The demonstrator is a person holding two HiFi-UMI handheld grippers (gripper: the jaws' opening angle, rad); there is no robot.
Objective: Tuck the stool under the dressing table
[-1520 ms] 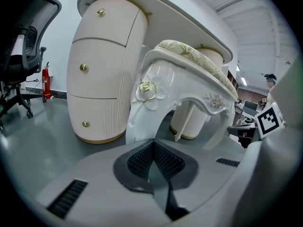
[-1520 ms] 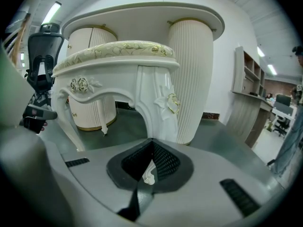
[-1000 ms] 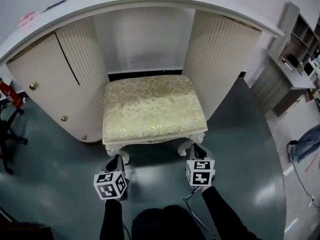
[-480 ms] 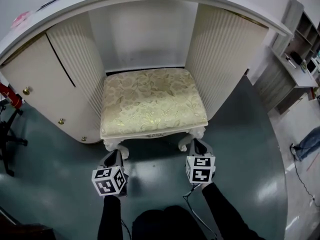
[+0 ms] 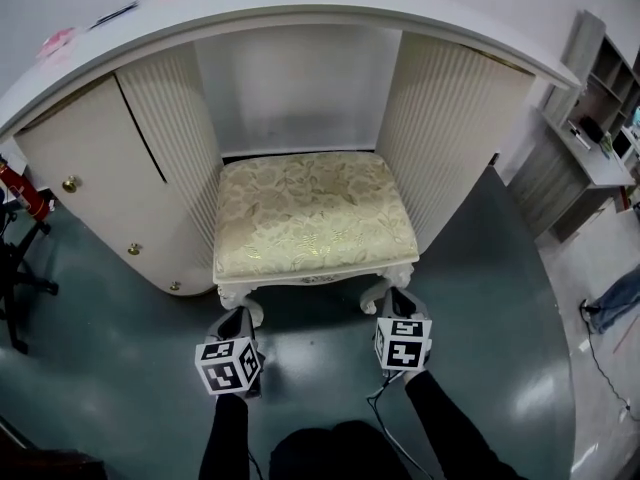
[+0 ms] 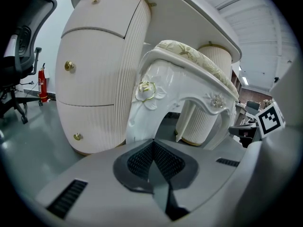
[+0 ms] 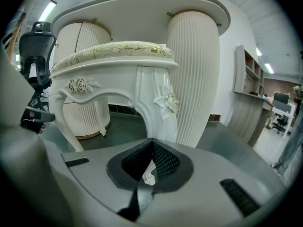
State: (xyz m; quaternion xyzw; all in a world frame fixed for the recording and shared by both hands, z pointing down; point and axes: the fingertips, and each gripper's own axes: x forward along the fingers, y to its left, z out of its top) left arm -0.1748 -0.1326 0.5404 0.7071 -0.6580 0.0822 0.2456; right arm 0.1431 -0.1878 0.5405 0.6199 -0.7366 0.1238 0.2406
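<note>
Two hand-held grippers meet the front legs of a white carved stool (image 5: 315, 213), which stands at centre frame in the knee-hole of the dressing table (image 5: 300, 13). Its gold-patterned seat lies between the two fluted pedestals, and its front legs stand at the mouth of the opening.

At far left a red fire extinguisher (image 5: 20, 188) and the base of an office chair (image 5: 15, 268) stand beside the left pedestal (image 5: 90, 183), which carries brass knobs.

Low in the frame, the left gripper (image 5: 240, 318) sits at the foot of the stool's front-left leg (image 6: 142, 112). In the left gripper view its jaws are drawn together with no object showing between the pads (image 6: 139, 162), and the leg rises directly behind their tips.

The right gripper (image 5: 395, 300) is at the front-right leg (image 7: 158, 108). In the right gripper view the jaws are clenched on the leg's scrolled white foot, which shows between the dark pads (image 7: 165, 162).

The right pedestal (image 5: 450, 118) stands just beside the stool, and a shelf unit (image 5: 600, 98) fills the upper right corner.
</note>
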